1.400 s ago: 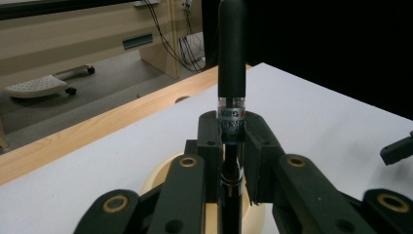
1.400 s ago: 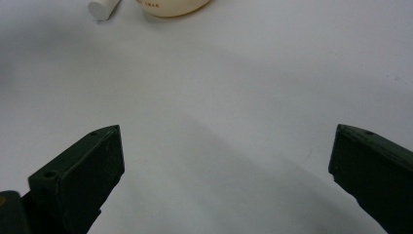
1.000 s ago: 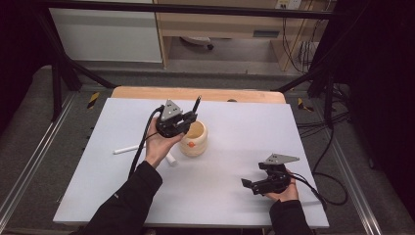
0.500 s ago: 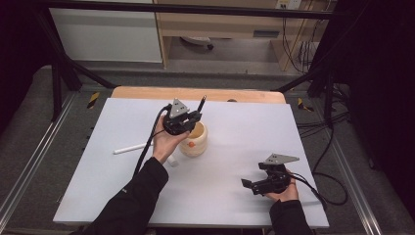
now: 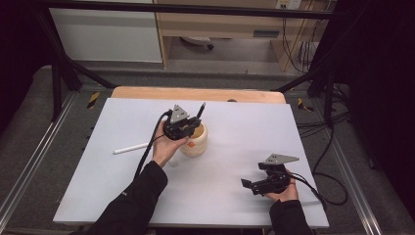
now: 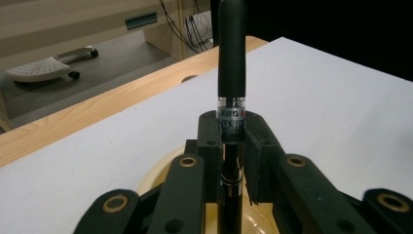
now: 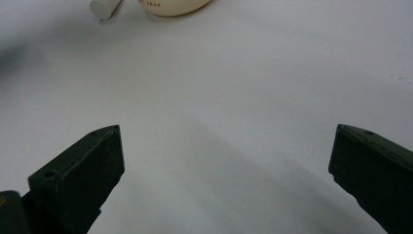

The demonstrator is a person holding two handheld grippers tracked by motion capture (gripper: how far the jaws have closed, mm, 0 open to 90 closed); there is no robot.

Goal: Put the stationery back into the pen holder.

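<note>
White pen (image 5: pixel 131 147) loose on the white table (image 5: pixel 244 127).

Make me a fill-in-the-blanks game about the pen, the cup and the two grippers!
1. The left gripper holds a black ____ between its jaws.
2. It hovers above a cream-coloured ____ on the white table.
3. The right gripper has its jaws wide ____.
4. The stick lying left of the person's left hand is ____ in colour.

Missing words: pen; cup; open; white

Grey floor (image 5: pixel 235 54) and a wooden cabinet (image 5: pixel 235 22) lie beyond the white table (image 5: pixel 235 127).
</note>
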